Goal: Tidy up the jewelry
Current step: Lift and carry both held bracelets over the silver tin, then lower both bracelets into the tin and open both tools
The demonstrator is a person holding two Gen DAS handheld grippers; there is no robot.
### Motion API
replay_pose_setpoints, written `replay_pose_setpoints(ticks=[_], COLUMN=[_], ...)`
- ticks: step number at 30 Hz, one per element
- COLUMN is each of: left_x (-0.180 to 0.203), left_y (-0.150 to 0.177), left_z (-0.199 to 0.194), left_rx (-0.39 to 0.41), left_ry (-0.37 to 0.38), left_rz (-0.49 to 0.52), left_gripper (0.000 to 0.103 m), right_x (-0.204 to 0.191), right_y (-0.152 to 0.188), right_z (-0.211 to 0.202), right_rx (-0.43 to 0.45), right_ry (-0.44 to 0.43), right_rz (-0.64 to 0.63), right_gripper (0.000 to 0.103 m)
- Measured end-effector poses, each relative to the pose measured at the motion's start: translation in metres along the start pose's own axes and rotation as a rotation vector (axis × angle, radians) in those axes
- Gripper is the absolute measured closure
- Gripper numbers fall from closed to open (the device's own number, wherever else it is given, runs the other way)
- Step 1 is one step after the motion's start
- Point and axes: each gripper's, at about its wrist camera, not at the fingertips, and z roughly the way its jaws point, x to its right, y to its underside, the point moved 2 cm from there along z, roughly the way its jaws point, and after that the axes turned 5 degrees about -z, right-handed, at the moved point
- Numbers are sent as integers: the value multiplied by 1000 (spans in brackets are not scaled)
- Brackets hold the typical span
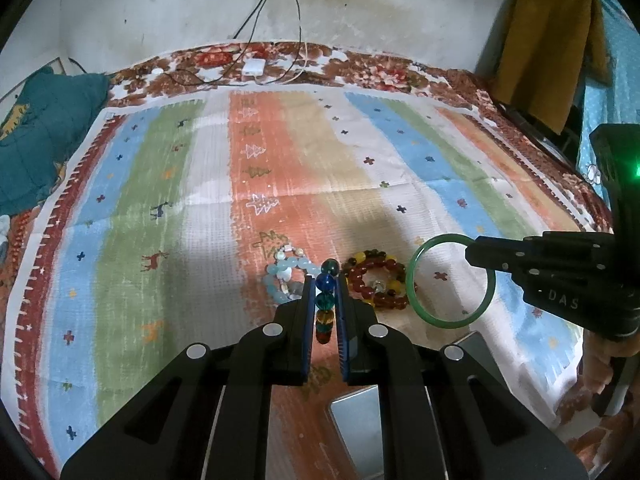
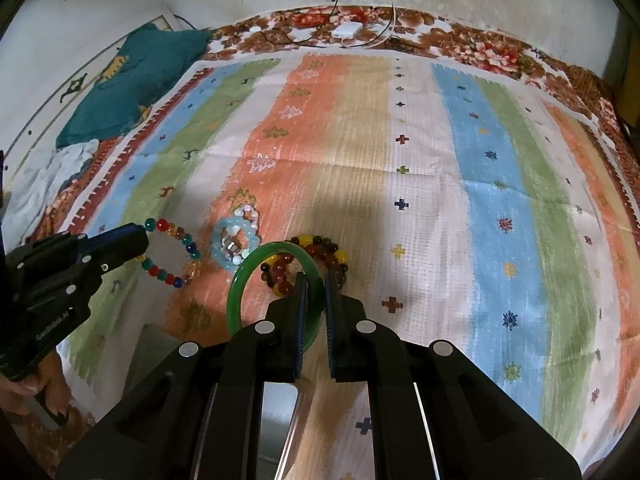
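Your left gripper (image 1: 325,300) is clamped on a strand of multicoloured glass beads (image 1: 325,300); your right gripper (image 2: 316,300) pinches a smooth green jade bangle (image 2: 256,280). Both hang above the striped cloth (image 2: 440,160), probably for carrying towards the grey tray (image 1: 356,412).

Between the left gripper (image 1: 325,308) fingers, glossy glass-like multicoloured beads (image 1: 327,282). The green bangle (image 2: 240,292) looks smooth and polished. Beneath lies a matt woven striped cloth (image 2: 440,152). Both grippers look like matt black plastic.
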Motion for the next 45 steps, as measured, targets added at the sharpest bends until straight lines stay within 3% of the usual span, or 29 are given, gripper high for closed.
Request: replay_pose_setpoints(ticks=[13,27,34,38,40,41,42,45], left_x=[14,30,40,40,39,38,36,29], left_y=[7,29,46,55,57,57,57,55], left_z=[-28,-59,-68,-63,-59,-56,-54,-53], left_rx=[36,55,39,-15,-33,-46,-48,-37], left_ry=[38,75,95,140,126,122,116,89], left_rz=[-4,24,44,4,-1,-4,-11,-30], left_gripper=[94,94,94,93,88,83,70,58], right_x=[-5,-18,-25,-28,-28,-28,-28,-21], right_y=[15,40,51,54,56,56,56,54], right_z=[-34,-49,-51,-52,-51,-51,-51,-50], right_rx=[55,50,36,30,19,14,19,23], right_ry=[-35,-58,-68,-97,-116,-116,-107,-97], right_rz=[-6,-47,-62,-68,-64,-69,-68,-38], right_gripper=[93,93,93,93,83,59,43,43])
